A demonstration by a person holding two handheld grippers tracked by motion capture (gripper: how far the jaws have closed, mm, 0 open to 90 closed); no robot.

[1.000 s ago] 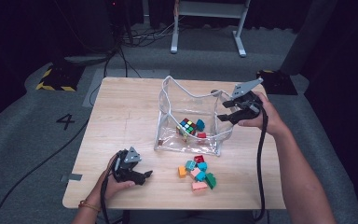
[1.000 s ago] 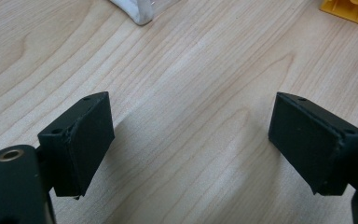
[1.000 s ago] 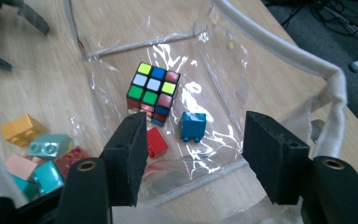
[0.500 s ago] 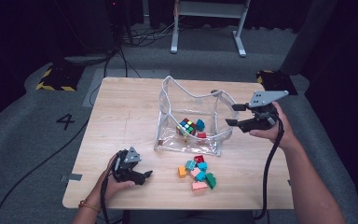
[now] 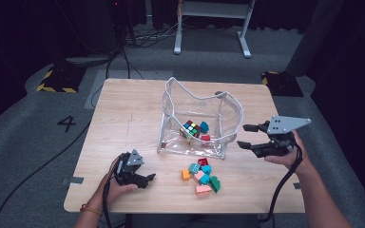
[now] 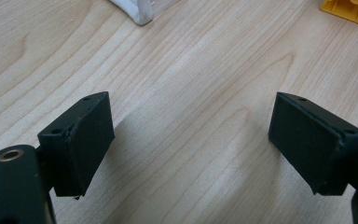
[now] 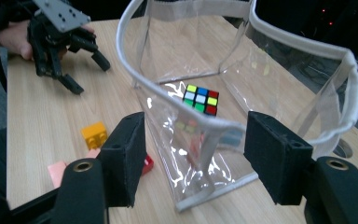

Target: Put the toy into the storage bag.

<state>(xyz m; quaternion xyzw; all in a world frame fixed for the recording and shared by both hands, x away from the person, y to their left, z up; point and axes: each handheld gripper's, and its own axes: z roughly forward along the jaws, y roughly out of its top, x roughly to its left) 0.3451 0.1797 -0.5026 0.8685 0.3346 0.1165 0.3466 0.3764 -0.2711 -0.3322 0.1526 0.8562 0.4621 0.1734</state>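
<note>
The right gripper (image 5: 247,136) is hanging with its jaws spread and empty at about 3 o'clock of the clear bag (image 5: 232,111), likely lining up to steady the rim. The bag is standing open mid-table, a puzzle cube (image 7: 200,99) inside it. The left gripper (image 5: 147,178) is resting wide open on the table (image 5: 123,114) at 7 o'clock (nothing between its jaws), facing the loose blocks (image 5: 201,174) at the bag's 6 o'clock.

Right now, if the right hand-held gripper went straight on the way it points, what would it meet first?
Most likely the clear bag: its white-edged rim lies between the open jaws of the right hand-held gripper. Depth is uncertain.
</note>
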